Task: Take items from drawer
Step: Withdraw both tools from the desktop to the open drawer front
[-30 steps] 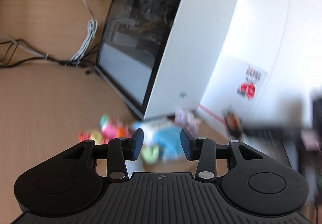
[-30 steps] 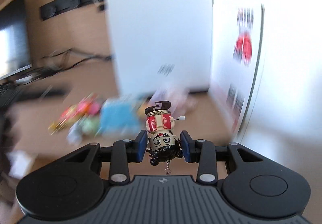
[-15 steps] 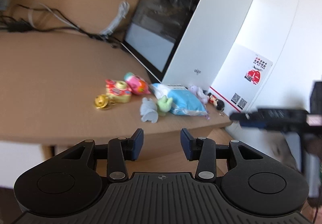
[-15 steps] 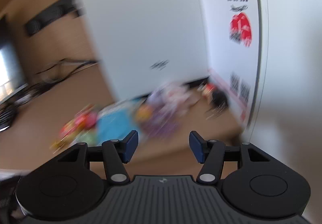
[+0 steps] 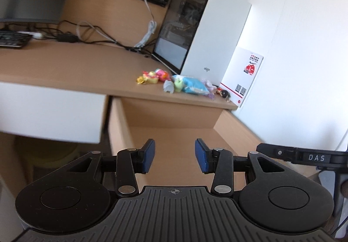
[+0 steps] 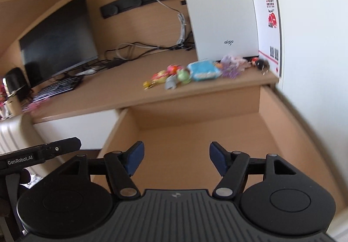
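The wooden drawer (image 5: 121,120) (image 6: 289,124) stands pulled out under the desk; what shows of its floor is bare. Several small toys lie on the desktop above it: a blue packet (image 5: 194,87) (image 6: 203,71), a grey and a green figure (image 5: 174,85) (image 6: 177,79), pink and yellow toys (image 5: 155,75) (image 6: 162,75), a purple one (image 6: 231,66), and a red-and-black doll keychain (image 5: 224,92) (image 6: 260,63) at the right end. My left gripper (image 5: 174,156) is open over the drawer. My right gripper (image 6: 176,158) is open too, wider, with nothing held.
A white computer case (image 5: 208,31) (image 6: 219,14) stands behind the toys, a white card (image 5: 245,77) (image 6: 270,31) beside it. Cables (image 5: 87,33), a keyboard (image 6: 56,90) and a monitor (image 6: 58,40) occupy the desk's left. A white wall (image 5: 304,57) runs right of the drawer.
My right gripper let go of the doll keychain onto the desk's right end and opened. Both grippers drew back and down from the desktop to above the drawer.
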Tool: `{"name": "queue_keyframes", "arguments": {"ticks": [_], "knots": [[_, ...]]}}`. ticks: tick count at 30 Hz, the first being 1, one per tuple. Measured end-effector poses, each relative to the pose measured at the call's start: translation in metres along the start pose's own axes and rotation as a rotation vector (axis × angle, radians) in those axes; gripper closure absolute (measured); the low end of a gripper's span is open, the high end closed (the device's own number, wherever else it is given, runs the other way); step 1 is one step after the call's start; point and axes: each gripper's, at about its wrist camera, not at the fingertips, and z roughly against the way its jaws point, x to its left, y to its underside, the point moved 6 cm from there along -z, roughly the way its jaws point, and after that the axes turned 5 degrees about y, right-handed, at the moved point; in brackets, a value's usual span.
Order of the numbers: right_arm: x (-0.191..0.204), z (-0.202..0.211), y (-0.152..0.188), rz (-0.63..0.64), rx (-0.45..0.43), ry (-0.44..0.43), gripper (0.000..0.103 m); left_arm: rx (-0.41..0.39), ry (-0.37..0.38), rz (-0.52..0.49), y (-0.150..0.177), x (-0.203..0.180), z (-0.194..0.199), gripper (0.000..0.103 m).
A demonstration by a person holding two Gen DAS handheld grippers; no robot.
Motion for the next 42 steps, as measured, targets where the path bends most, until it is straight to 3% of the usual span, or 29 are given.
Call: {"name": "queue_keyframes", "arguments": {"ticks": [5,9,13,17,23,28,31,34,36,39,42], "knots": [[0.024,0.036,0.043,-0.023,-0.036,-0.037,0.036,-0.043,-0.027,0.030,0.041,0.000,0.059,0.059],[0.036,0.072,0.070,-0.041,-0.061,-0.053,0.035,-0.030,-0.038,0.002,0.078,-0.013,0.081,0.059],[0.039,0.099,0.098,0.020,-0.091,0.013,0.024,0.021,-0.033,0.025,0.107,-0.021,0.086,0.059],[0.033,0.100,0.125,0.047,-0.089,0.086,0.024,0.014,-0.058,0.038,0.118,-0.012,0.095,0.059],[0.030,0.087,0.153,-0.042,-0.067,0.077,0.024,-0.050,-0.205,0.110,0.113,0.034,0.113,0.059],[0.029,0.084,0.170,0.010,-0.092,0.145,0.024,-0.029,-0.277,0.124,0.127,0.042,0.109,0.059],[0.022,0.084,0.180,0.017,-0.089,0.178,0.024,-0.005,-0.312,0.199,0.143,0.055,0.107,0.059],[0.011,0.081,0.187,-0.013,-0.078,0.184,0.024,0.040,-0.297,0.175,0.155,0.049,0.098,0.059],[0.005,0.077,0.189,-0.011,-0.078,0.207,0.024,0.063,-0.233,0.144,0.159,0.029,0.088,0.059],[0.000,0.071,0.188,0.014,-0.109,0.260,0.024,0.088,-0.145,0.045,0.166,-0.011,0.068,0.059],[-0.004,0.069,0.187,0.023,-0.166,0.293,0.024,0.063,-0.129,-0.065,0.173,-0.045,0.050,0.059]]}}
